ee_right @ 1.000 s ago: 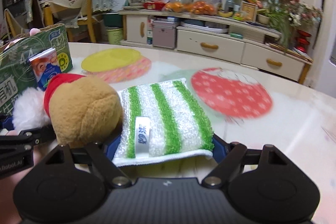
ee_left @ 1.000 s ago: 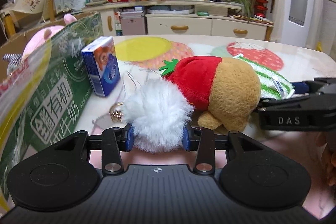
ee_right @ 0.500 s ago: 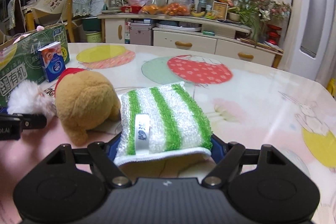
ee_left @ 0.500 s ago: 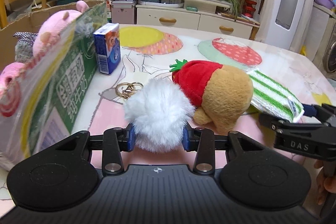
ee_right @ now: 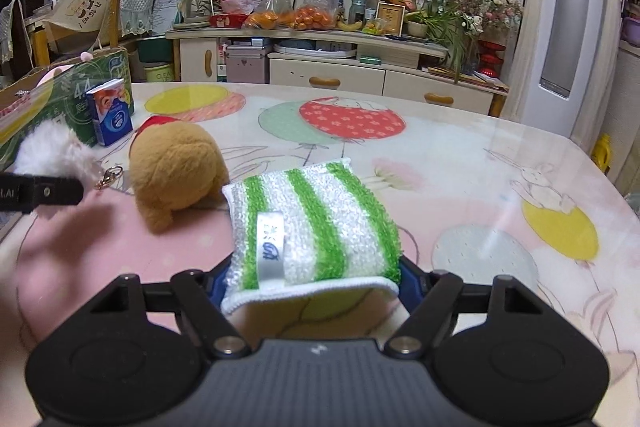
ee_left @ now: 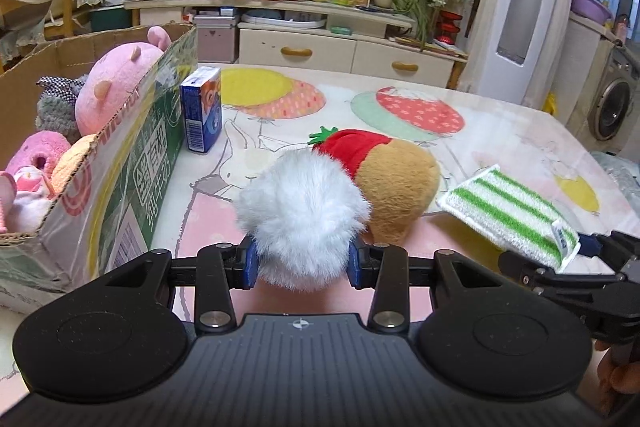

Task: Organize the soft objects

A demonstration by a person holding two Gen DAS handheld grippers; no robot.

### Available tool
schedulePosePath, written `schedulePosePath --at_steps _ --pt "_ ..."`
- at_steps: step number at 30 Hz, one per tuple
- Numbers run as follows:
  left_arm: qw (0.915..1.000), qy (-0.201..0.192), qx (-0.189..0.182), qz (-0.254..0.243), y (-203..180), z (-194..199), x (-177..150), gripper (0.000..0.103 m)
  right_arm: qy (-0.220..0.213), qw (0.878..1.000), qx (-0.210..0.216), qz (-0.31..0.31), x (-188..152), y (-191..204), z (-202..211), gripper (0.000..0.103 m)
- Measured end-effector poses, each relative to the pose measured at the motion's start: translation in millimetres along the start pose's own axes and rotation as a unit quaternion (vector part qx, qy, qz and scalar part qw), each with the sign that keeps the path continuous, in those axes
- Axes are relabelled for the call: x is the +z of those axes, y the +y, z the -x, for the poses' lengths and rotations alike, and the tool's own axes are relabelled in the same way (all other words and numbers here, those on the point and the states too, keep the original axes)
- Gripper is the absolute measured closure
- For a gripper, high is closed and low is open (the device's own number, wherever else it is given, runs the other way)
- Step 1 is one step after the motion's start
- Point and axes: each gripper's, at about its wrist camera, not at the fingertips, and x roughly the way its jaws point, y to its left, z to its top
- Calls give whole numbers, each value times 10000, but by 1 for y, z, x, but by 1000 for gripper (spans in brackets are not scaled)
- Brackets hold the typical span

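My left gripper (ee_left: 300, 261) is shut on a white fluffy pom-pom (ee_left: 300, 211), held just above the table beside the cardboard box (ee_left: 120, 163). Its key ring (ee_right: 110, 177) dangles next to it. A brown plush with a red strawberry cap (ee_left: 396, 183) lies on the table right behind the pom-pom. My right gripper (ee_right: 312, 277) has a green-striped sponge cloth (ee_right: 316, 219) between its closing jaws. The pads press its sides and it bows upward off the table. In the left wrist view that sponge cloth (ee_left: 504, 211) hangs to the plush's right.
The box holds a pink plush (ee_left: 116, 87) and several other soft toys. A small blue milk carton (ee_left: 202, 107) stands against the box's green wall. The patterned tablecloth (ee_right: 460, 155) spreads to the right. A cluttered sideboard (ee_right: 340, 67) stands beyond the table.
Both grippers have drawn back with their loads. The sponge cloth has moved right, away from the brown plush. The box's inside with its soft toys has come into the left wrist view.
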Motion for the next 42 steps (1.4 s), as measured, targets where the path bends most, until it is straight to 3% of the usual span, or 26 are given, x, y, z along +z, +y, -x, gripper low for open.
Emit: schedulePosePath --at_steps 23,42 --pt "9967 -351 -709 172 14 36 33 54 -265 9996 -8 97 -5 24 52 28" --pt "9932 -860 -581 534 48 53 61 54 -834 9956 271 341 30 60 81 28"
